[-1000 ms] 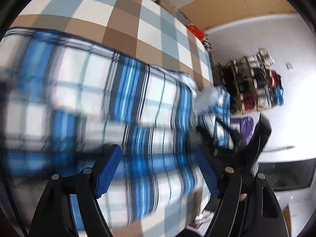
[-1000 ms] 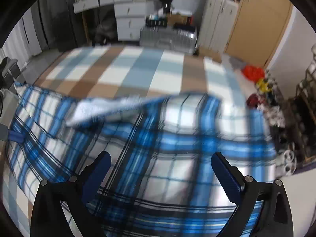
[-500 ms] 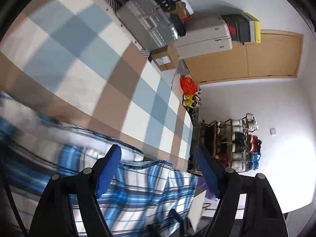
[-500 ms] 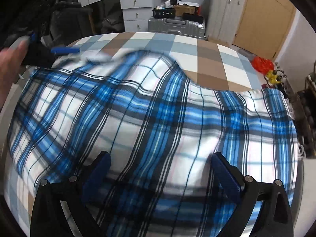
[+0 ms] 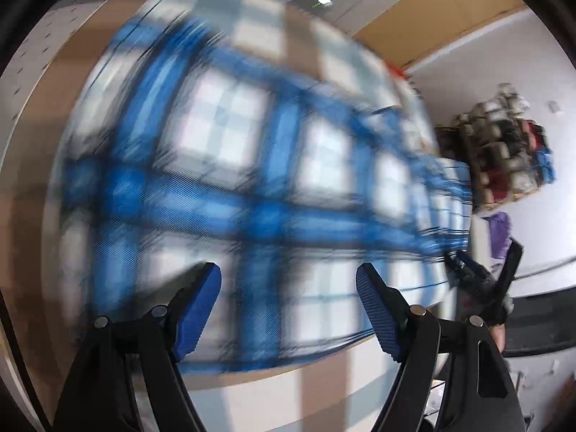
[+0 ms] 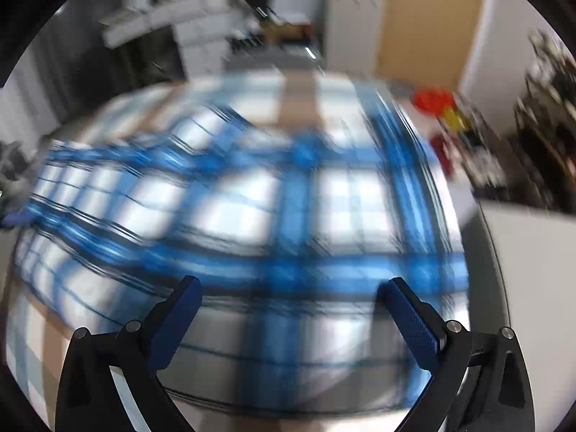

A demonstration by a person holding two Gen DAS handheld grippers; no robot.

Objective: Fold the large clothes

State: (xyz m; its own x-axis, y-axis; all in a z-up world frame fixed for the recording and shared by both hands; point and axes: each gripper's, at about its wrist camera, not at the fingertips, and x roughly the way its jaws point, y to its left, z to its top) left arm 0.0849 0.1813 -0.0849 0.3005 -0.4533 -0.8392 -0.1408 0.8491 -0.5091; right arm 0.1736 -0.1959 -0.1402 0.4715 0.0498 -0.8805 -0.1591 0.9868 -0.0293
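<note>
Both views motion-blurred. Bed cover (image 6: 298, 93) in tan, pale blue and white checks. White wall (image 5: 478, 82) at right, wooden door (image 6: 428, 18) beside a white cabinet (image 6: 352, 25). White drawers (image 6: 201, 43) at the far side, dark gap under them. Shoe rack (image 5: 504, 147) against the wall, crowded. Red and yellow items (image 6: 437, 102) on the floor. Even daylight.

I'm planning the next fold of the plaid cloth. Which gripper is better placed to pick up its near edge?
Probably the right gripper: its open jaws straddle the blue plaid cloth's near hem, squarely below it. The left gripper, also open, hangs over the cloth's middle, with the hem lower in its view. Both views are blurred.
</note>
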